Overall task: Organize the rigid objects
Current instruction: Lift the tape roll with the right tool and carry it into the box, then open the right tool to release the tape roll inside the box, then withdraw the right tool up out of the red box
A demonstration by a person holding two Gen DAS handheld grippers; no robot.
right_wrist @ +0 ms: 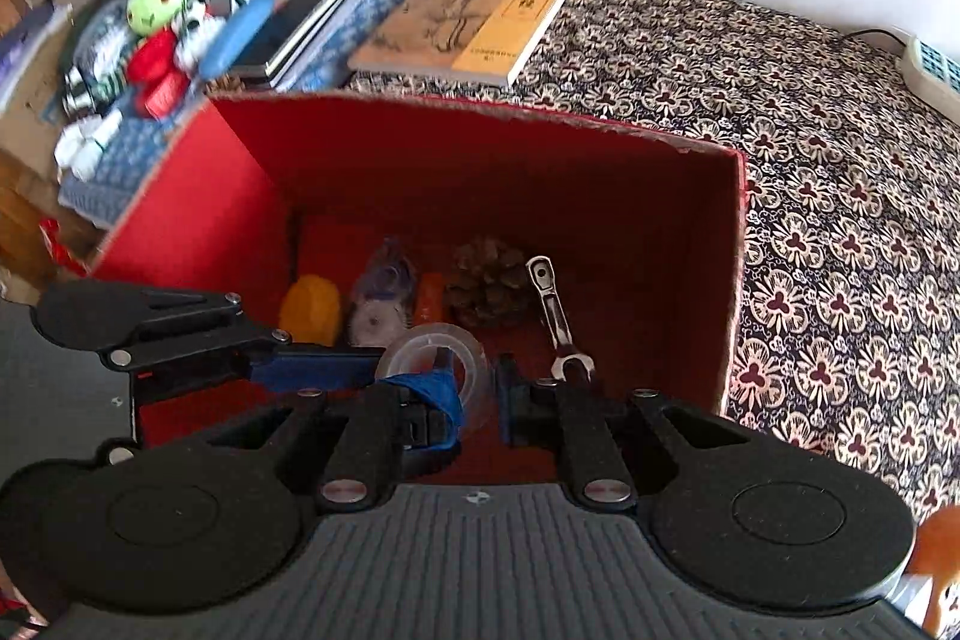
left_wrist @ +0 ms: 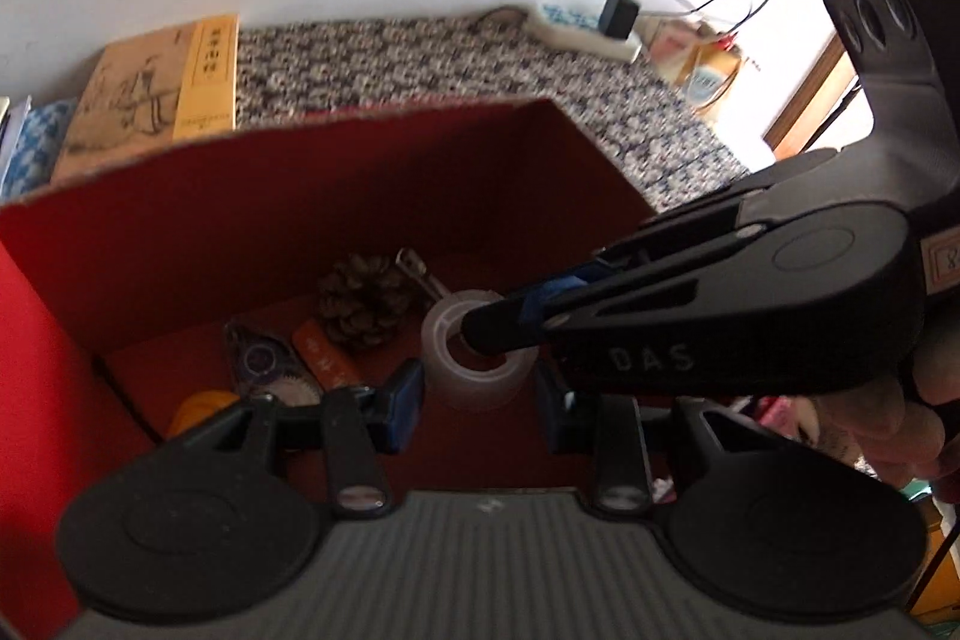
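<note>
step: put tape roll (left_wrist: pixel 474 361) down into red box (left_wrist: pixel 312 184) | how: lower gently to bare floor, clear of pine cone (left_wrist: pixel 363 301) and wrench (right_wrist: pixel 555 313), then let go | left gripper (left_wrist: pixel 480 400): fingers narrow, roll between them, seemingly held | right gripper (left_wrist: pixel 480 328): fingers closed, empty, tip at roll's hole

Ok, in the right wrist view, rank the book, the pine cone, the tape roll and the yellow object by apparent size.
Largest to smallest as they appear:
1. book
2. tape roll, though it sits nearest the camera and is partly hidden by the gripper fingers, so this is unsure
3. pine cone
4. yellow object, close to the pine cone
</note>
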